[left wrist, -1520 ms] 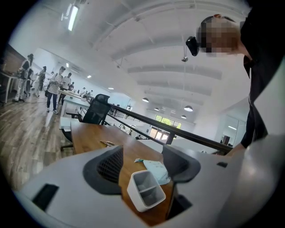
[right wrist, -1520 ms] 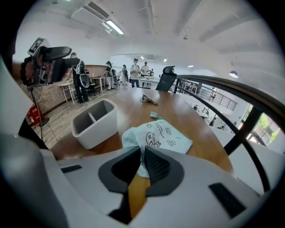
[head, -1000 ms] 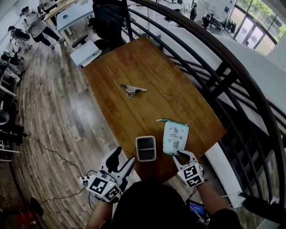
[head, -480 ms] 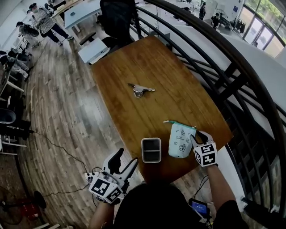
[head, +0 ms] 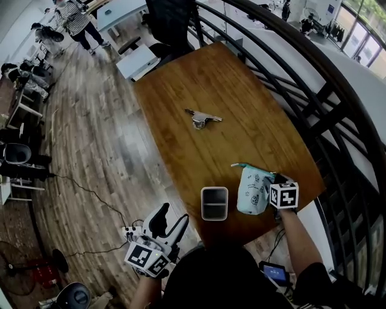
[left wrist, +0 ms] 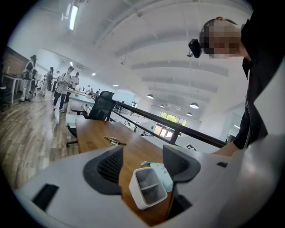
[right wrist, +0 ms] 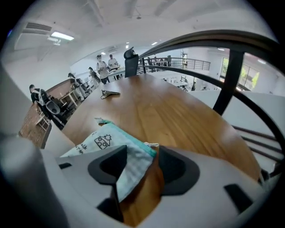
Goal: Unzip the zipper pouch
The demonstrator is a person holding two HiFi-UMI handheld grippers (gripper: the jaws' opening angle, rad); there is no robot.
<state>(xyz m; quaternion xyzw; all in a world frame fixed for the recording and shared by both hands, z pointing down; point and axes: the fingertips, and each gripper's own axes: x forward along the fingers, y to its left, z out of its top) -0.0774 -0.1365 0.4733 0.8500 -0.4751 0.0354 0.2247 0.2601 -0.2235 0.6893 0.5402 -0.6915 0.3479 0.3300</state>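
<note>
On the far left a wooden floor (head: 90, 145) runs past the bench (head: 241, 102), with a thin cable (head: 90, 194) trailing across it and people (head: 75, 18) standing at the far end of the room. The left tool (head: 173, 212) hangs off the near left corner of the bench, over the floor, and touches nothing. Its jaws stand apart and empty. Its own view looks between them at the things further on.

Just to its right, on the near part of the bench, stands a small grey box (head: 214, 203) with an open top and a divider inside. Farther back, about mid-bench, lies a small metal object (head: 202, 118). Beyond the far end a black chair (head: 172, 18) is pulled up.

Right of the grey box, close but apart from it, lies the zipper pouch (head: 252, 192), near the bench's near right edge. It is pale, printed with black drawings, with a teal zip edge along its far end. Whether the zip is open cannot be made out.

The right tool (right wrist: 141, 156) points steeply down at the pouch's right side. Its jaws have just been opening and now stand apart, with the pouch's teal-edged corner between them. The cloth lies against the left jaw. The right jaw stands clear of it, with bare wood showing in the gap.

A dark metal railing (head: 313, 90) curves along the bench's right side.
</note>
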